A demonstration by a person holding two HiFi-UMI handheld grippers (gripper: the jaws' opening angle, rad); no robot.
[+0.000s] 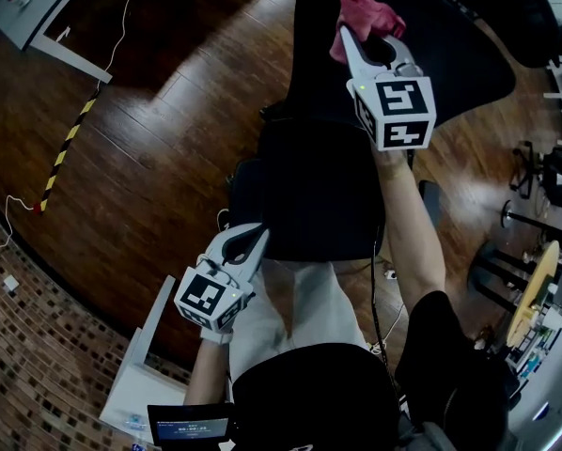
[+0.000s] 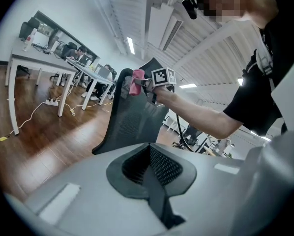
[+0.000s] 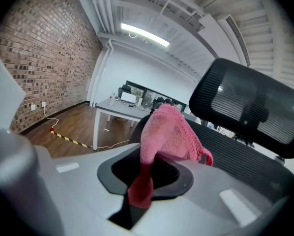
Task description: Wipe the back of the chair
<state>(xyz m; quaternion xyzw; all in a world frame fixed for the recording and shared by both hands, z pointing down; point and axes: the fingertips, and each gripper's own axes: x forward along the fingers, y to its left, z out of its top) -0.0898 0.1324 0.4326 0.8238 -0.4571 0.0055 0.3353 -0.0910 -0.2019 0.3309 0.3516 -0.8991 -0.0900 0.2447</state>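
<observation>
- Here, the right gripper sits at 1 o'clock in the head view, its jaws clamped on a pink cloth.
- In the right gripper view the cloth bunches above the closed jaws, with 1 tail hanging down between them.
- The cloth is up at the top edge of the black mesh chair back. The headrest lies at 2 o'clock from it in the right gripper view. I cannot tell whether it touches the mesh.
- The left gripper, at 7 o'clock in the head view, has its jaws pressed together on nothing, beside the chair.
- Each gripper's cube bears black-and-white square markers, no words.
- A screen at 7 o'clock shows text too small to read.
</observation>
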